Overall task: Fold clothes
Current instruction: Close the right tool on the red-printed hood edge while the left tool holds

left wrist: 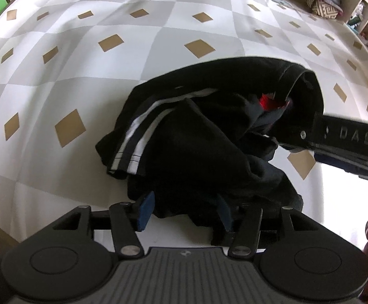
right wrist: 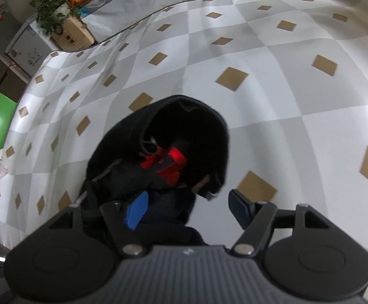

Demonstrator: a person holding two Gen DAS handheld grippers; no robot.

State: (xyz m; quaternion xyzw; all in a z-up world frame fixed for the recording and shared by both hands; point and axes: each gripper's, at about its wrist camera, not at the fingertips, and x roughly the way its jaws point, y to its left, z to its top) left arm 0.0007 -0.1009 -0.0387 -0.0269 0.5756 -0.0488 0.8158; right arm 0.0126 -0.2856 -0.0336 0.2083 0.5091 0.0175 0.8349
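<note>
Between the left claw (left wrist: 182,211) pads lies a black garment (left wrist: 196,136), crumpled on the checkered desk (left wrist: 82,50); both claws stand released, likely regripping. Beyond the right claw (right wrist: 187,210), its waistband gapes, red label (right wrist: 170,163) showing.

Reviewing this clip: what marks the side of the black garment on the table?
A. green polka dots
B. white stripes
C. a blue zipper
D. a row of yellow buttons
B: white stripes run along the side of the black garment.
</note>
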